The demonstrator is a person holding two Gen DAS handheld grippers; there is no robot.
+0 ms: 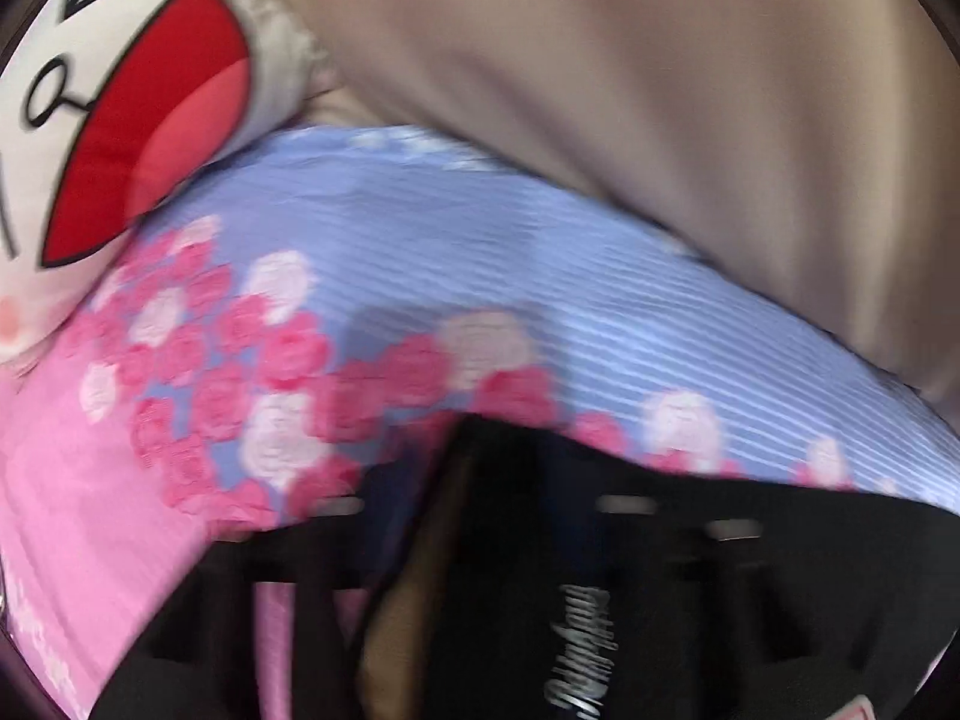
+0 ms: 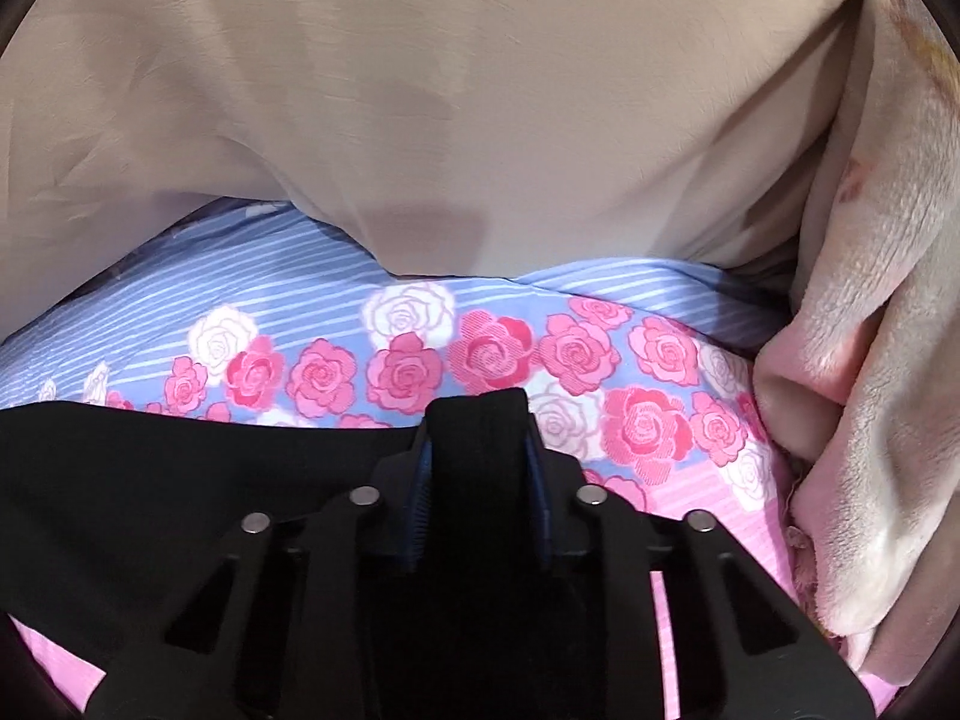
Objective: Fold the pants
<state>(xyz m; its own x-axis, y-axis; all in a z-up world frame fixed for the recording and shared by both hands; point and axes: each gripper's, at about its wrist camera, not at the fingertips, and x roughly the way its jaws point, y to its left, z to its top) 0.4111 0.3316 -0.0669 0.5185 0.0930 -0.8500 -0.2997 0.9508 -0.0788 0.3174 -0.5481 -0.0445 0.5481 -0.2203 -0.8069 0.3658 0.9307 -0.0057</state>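
Your right hand-held gripper (image 2: 477, 420) has its blue-padded fingers (image 2: 420, 492) closed tight on a bunched fold of the black pants (image 2: 150, 468), which spread off to the left across the rose-print bedsheet (image 2: 408, 360). A beige cover (image 2: 480, 90) lies heaped behind, and a fluffy cream blanket (image 2: 870, 360) is piled at the right, just beside the spot where you grip.

The left wrist view is badly blurred. The left hand-held gripper (image 1: 480, 516) shows only as dark shapes with black fabric massed over and between them; a printed label (image 1: 585, 648) on the pants sits near the bottom edge — whether those jaws are clamped on the cloth or merely buried in it, you cannot tell. A cartoon cushion (image 1: 120, 120) sits at the far left on the bed.

Judging from this, you are mid-fold: an edge of the pants is pinched and lifted, ready to be carried over the rest of the garment.

The next move calls for both ends travelling together at the same height, so the edge stays taut and lands square. Keep the right side clear of the cream blanket — it could snag. Release only once the cloth lies flat
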